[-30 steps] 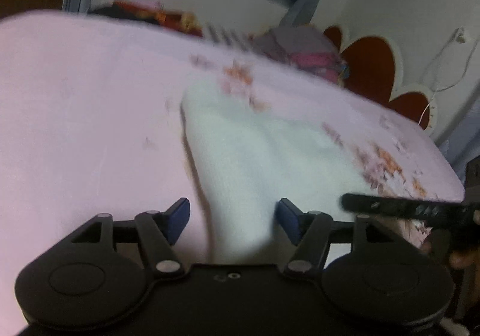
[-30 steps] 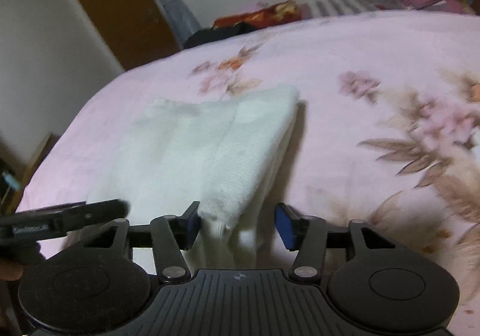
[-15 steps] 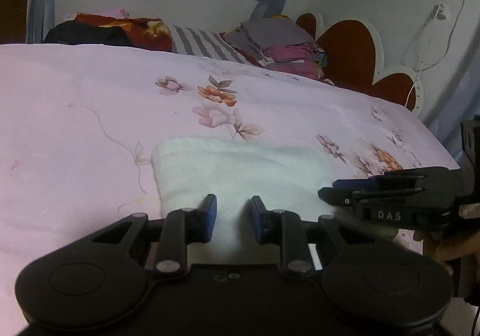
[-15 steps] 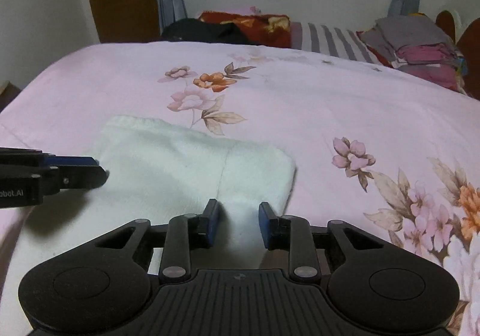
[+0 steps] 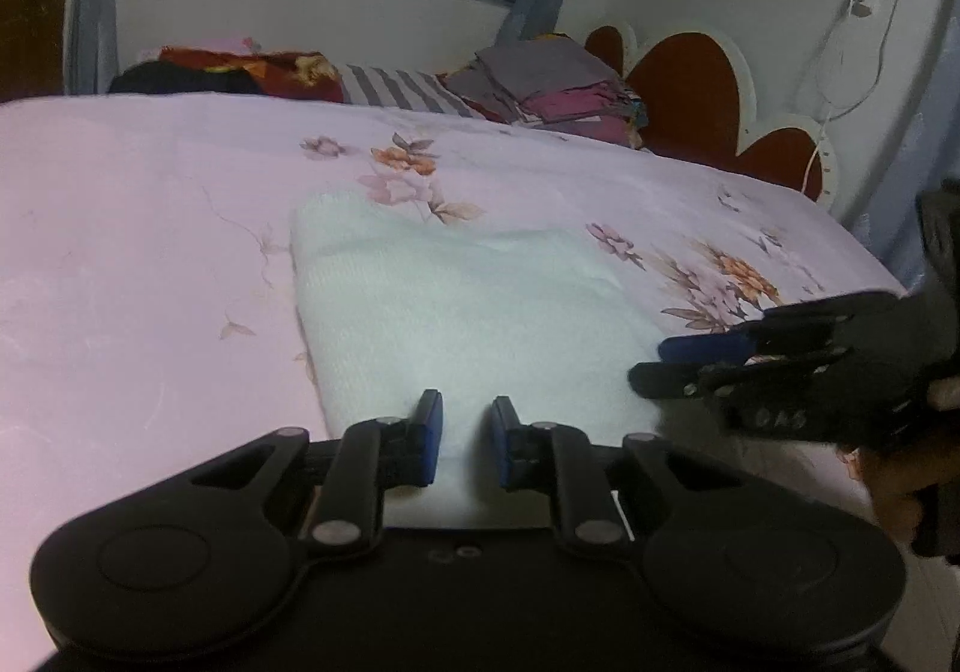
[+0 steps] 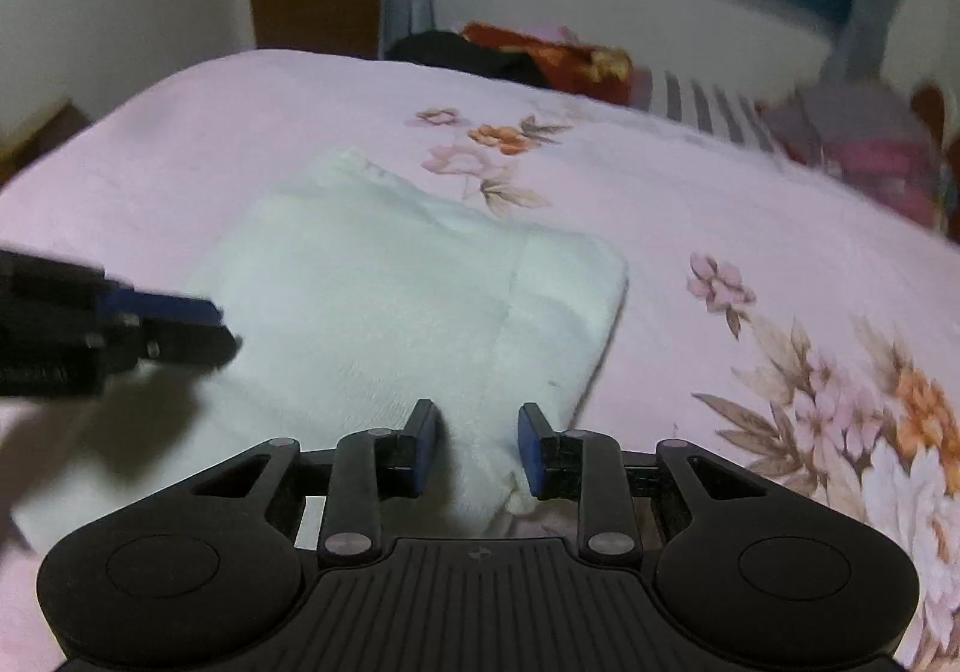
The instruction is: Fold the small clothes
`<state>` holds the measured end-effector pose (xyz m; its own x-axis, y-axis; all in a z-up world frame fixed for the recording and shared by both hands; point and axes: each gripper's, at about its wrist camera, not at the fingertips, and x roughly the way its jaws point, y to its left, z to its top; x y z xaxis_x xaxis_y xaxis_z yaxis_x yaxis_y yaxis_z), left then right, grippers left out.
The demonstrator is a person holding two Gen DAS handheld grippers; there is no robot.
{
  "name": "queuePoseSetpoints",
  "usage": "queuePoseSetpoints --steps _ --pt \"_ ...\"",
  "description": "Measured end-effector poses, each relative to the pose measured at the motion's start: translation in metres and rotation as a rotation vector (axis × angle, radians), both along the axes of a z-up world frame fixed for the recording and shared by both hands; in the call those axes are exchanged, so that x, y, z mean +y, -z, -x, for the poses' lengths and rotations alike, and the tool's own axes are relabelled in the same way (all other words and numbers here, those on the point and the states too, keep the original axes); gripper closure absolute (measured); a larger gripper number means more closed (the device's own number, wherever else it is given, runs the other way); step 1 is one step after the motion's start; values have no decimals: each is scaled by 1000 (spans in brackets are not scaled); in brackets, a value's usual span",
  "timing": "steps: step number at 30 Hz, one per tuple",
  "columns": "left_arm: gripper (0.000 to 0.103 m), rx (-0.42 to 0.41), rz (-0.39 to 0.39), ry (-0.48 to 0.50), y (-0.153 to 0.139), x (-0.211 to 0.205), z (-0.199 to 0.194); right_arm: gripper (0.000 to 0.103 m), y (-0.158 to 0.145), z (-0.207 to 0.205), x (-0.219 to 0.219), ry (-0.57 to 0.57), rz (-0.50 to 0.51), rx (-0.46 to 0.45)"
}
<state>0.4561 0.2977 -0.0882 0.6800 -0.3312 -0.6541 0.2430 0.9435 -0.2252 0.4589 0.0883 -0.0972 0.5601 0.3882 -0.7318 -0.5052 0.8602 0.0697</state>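
Dim indoor light, soft blur, fisheye bending at edges.

Black hand-held gripper [image 5: 465, 441], blue fingertips [image 5: 431, 435]

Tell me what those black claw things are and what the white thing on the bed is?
Those are two grabbers, each held in a person's hand, with a camera behind the fingers. One picture looks along the left grabber, the other along the right grabber. Each grabber also shows up sideways in the other's picture. The white thing is a small piece of clothing, folded on a pink flowery bedsheet. The near edge of the clothing sits between both grabbers' blue-tipped fingers, which have a gap between them, so nothing looks squeezed tight. A stack of folded clothes waits at the far side.
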Motion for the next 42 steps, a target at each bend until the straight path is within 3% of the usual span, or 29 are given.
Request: queuePoseSetpoints --steps 3,6,9,11,14,18,23,27,28,29,30,31,32,34,37,42 --pt "87 -22 -2 -11 -12 -4 29 75 -23 20 -9 -19 -55 -23" --pt "87 8 7 -38 -13 -10 63 75 -30 59 -15 -60 -81 -6" --pt "86 46 -12 -72 -4 -18 89 75 -14 91 -12 -95 -58 58" --pt "86 93 -33 -104 7 -22 98 75 6 105 -7 -105 10 90" --pt "87 94 -53 -125 7 -25 106 75 11 110 -10 -78 -9 71" --pt "87 53 -75 -148 -18 -34 133 75 -10 124 -28 -47 -77 78" --pt "83 13 -78 -201 -48 -50 193 75 -46 179 -65 2 -145 20" --pt "64 -37 -84 -228 -76 -69 246 75 -73 232 -94 54 -196 -15" --pt "38 -44 -95 -240 -81 -73 258 74 -79 245 -102 68 -208 -21" --pt "18 -76 -115 -269 -88 -77 272 72 -85 255 -108 86 -214 -31" --pt "4 -124 -142 -316 -94 -81 286 61 -91 267 -114 107 -222 -44" --pt "0 -167 -173 -351 -99 -85 298 10 -96 279 -119 130 -229 -58" --pt "0 -171 -194 -355 -102 -88 304 3 -102 292 -126 170 -231 -86" --pt "0 -162 -202 -363 -107 -90 317 0 -109 310 -134 214 -214 -137" --pt "0 -168 -210 -369 -114 -94 336 0 -116 329 -145 241 -209 -123" --pt "0 -196 -203 -337 -127 -109 367 0 -128 367 -146 235 -201 -188"
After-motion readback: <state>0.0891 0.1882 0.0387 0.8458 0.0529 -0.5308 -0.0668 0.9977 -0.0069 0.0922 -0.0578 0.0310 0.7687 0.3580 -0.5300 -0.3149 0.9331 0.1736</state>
